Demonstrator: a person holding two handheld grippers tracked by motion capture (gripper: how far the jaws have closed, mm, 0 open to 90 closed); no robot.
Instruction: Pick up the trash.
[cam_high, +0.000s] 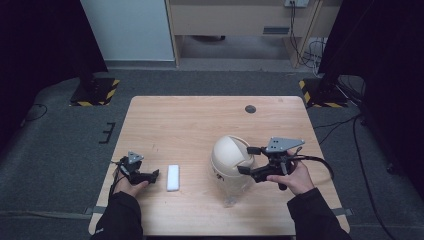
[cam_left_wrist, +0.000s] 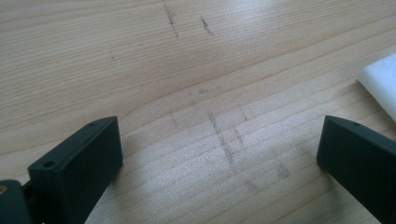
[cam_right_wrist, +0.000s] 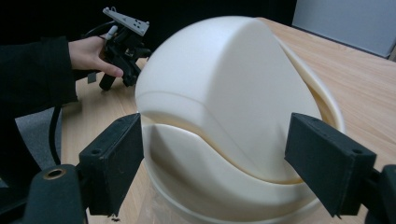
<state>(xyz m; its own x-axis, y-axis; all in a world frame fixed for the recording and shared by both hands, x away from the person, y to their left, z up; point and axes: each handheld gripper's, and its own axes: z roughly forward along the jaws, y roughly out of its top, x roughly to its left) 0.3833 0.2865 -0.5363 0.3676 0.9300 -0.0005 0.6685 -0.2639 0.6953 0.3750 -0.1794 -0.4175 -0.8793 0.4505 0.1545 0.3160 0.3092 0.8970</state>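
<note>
right now the right gripper (cam_high: 246, 160) sits at the right side of a cream domed bin lid (cam_high: 231, 156) that stands on the tabletop (cam_high: 190, 120) right of centre, its jaws spread wide to either side of the dome and not gripping it. over at the near left the left gripper (cam_high: 150, 175) rests low on the wood, jaws released with bare tabletop between them. just beside its tips lies a small white block (cam_high: 173, 177).
</note>
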